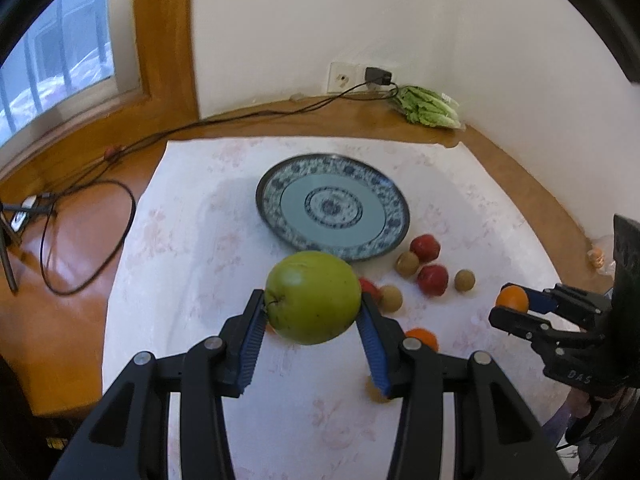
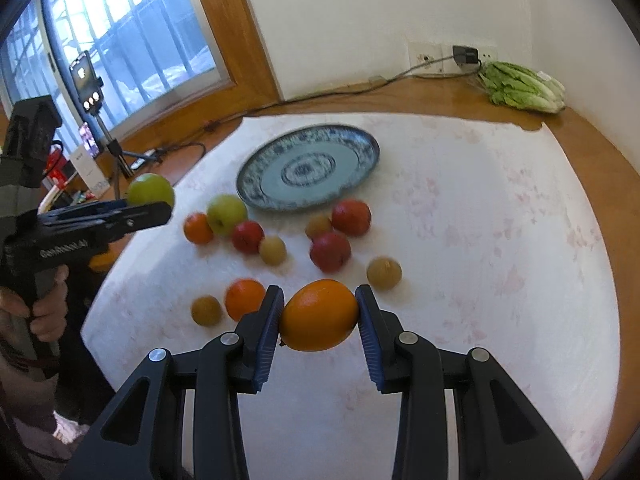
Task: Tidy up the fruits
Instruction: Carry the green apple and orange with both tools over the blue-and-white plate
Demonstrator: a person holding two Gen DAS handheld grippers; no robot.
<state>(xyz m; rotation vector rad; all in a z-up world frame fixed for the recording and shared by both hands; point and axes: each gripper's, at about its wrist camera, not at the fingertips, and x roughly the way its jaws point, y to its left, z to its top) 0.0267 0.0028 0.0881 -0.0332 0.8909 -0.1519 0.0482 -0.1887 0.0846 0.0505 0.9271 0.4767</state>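
My left gripper [image 1: 313,305] is shut on a green apple [image 1: 313,297], held above the white cloth just in front of the blue-and-white plate [image 1: 276,184]. My right gripper [image 2: 319,310] is shut on an orange [image 2: 319,315], also lifted off the cloth. In the left wrist view the right gripper [image 1: 514,306] shows at the right edge with the orange [image 1: 513,298] between its pads. In the right wrist view the left gripper [image 2: 154,204] holds the green apple [image 2: 151,189] at the left. The plate [image 2: 256,190] carries nothing.
On the cloth lie a second green apple [image 2: 226,213], red apples [image 2: 330,251], two oranges [image 2: 245,298] and several small brown fruits [image 2: 384,273]. Lettuce [image 2: 522,87] sits in the back corner by a wall socket. Cables [image 1: 92,236] and a phone tripod [image 2: 96,120] stand at the left.
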